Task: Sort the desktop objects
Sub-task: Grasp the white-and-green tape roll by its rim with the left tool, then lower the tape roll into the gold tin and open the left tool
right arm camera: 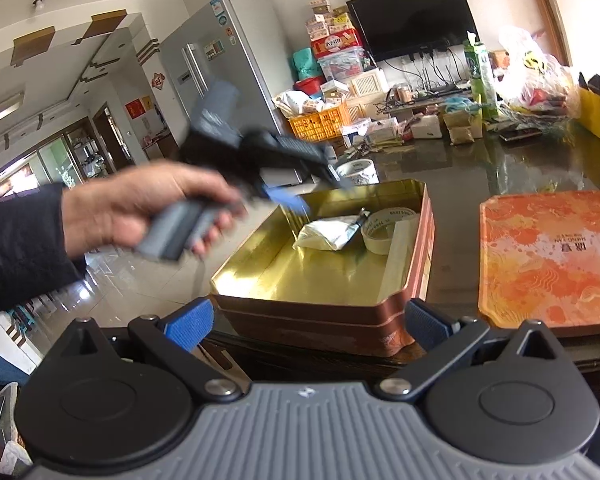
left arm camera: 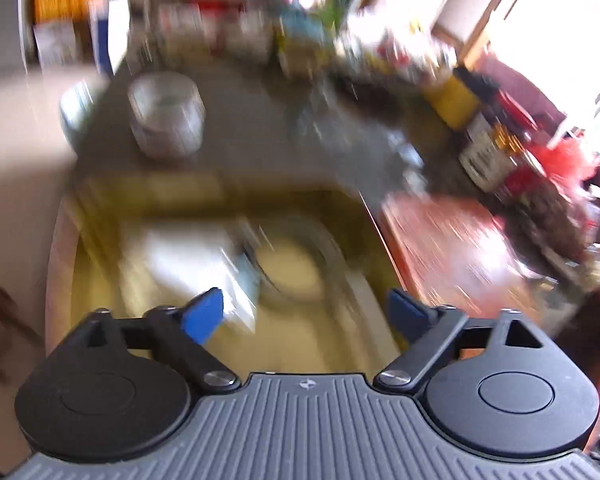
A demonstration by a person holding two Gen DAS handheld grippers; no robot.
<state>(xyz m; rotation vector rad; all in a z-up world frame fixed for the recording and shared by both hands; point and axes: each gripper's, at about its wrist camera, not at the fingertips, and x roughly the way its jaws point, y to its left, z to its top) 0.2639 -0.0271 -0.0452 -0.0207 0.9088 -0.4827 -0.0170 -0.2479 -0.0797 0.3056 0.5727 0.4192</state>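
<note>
An open copper tin (right arm camera: 320, 322) with a gold inside stands on the dark table just ahead of my right gripper (right arm camera: 308, 326), which is open and empty at the tin's near wall. In the tin lie a white packet (right arm camera: 326, 234) and a roll of tape (right arm camera: 386, 226). A hand holds my left gripper (right arm camera: 300, 200), motion-blurred, above the tin's far left corner. The left wrist view is blurred: my left gripper (left arm camera: 305, 314) is open over the tin (left arm camera: 96, 264), above the packet (left arm camera: 184, 260) and tape roll (left arm camera: 290, 268).
An orange patterned lid (right arm camera: 552, 256) lies flat to the right of the tin. A second roll of tape (right arm camera: 358, 172) stands on the table behind the tin. Bottles, bags and boxes crowd the table's far and right side. The table's near edge runs under my right gripper.
</note>
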